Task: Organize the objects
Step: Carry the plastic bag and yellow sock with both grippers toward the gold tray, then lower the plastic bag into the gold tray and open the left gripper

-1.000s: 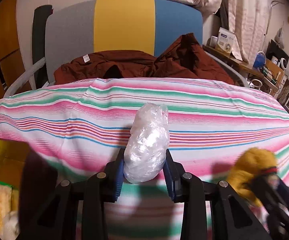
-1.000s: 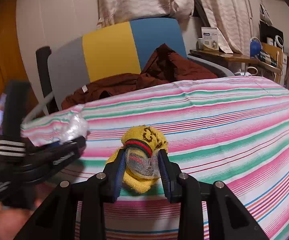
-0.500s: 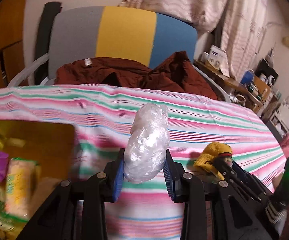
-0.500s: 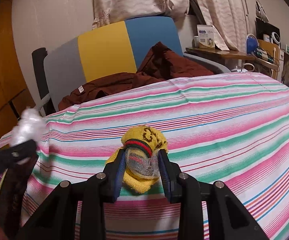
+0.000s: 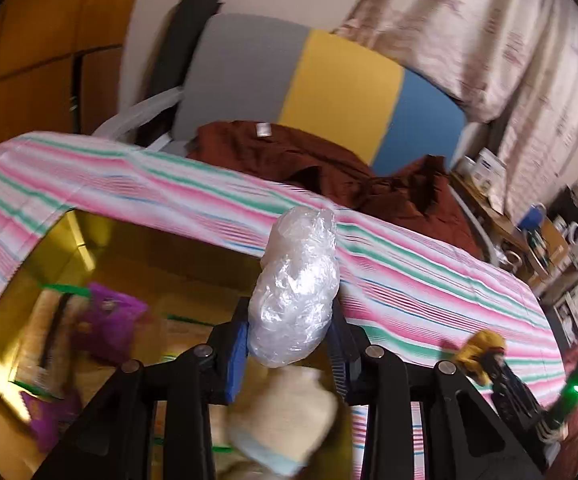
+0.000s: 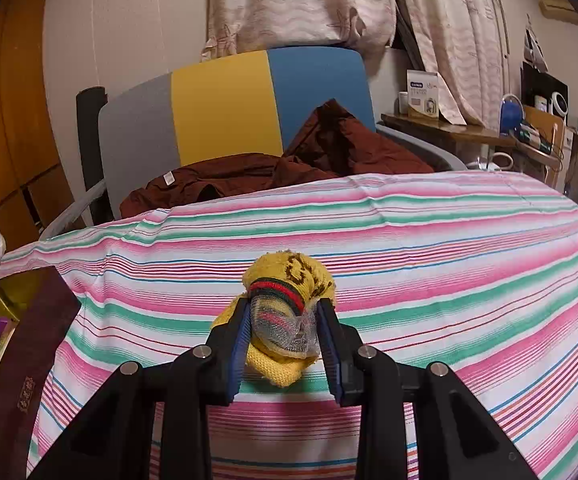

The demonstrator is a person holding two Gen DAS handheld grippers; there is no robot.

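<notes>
Plastic bundle: one, crinkled clear film, clamped between the pads of the left hand-held gripper and carried in the air above the open gold box at the left edge of the striped bench. Knit bundle: one, yellow with a red-and-green band and a mesh wrap, clamped in the right hand-held gripper low over the bench; whether it rests on the cloth cannot be told. Box contents, blurred: at least one purple packet, one pale soft item directly under the left jaws, and green-edged packs whose number cannot be told. Dark lid: one, apparently the box's, at its right side. Background: one chair, one brown garment. Step in hand, as judged: placing the plastic bundle in the box. It is best lowered into a free gap beside the pale item, clear of the box wall, and let go only once low, since light film may spring or roll out. The knit bundle is best kept still meanwhile.
</notes>
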